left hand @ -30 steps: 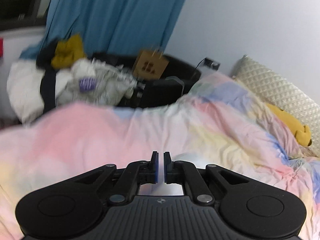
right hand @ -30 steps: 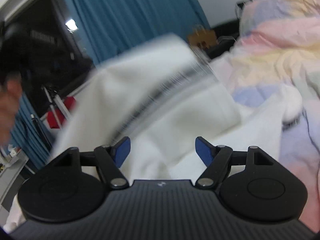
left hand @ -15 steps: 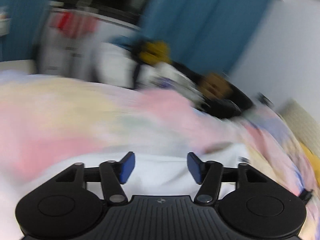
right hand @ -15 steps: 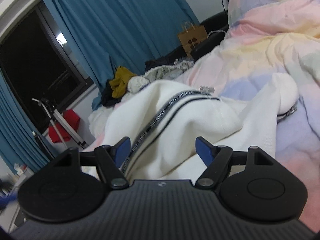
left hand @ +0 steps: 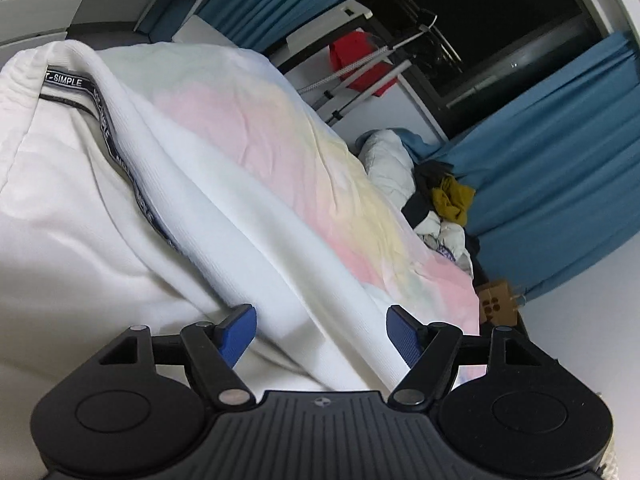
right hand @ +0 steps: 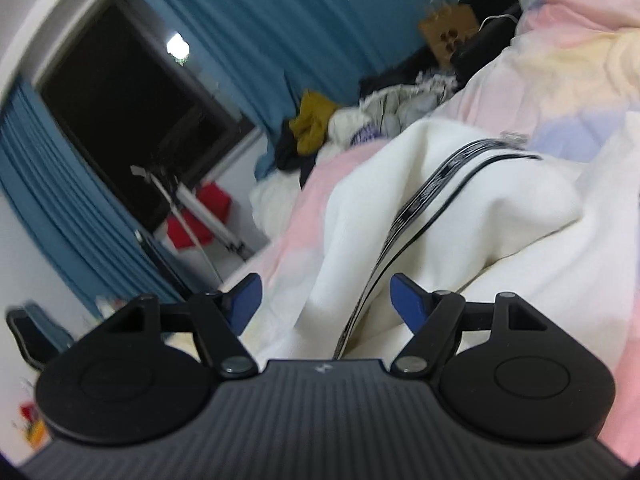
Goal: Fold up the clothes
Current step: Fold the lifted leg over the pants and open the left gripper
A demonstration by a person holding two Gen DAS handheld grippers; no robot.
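The left gripper (left hand: pixel 321 328) has swung over the garment (left hand: pixel 120 220), jaws wide like the right gripper's (right hand: pixel 324 300); folding barely begun.

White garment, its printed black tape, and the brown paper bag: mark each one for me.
white garment (left hand: pixel 248 216), left wrist view, on the ribbed band running diagonally.
printed black tape (right hand: pixel 416 208), right wrist view, on the patterned strip mid-length.
brown paper bag (right hand: pixel 450 34), right wrist view, on its front face near the dots.
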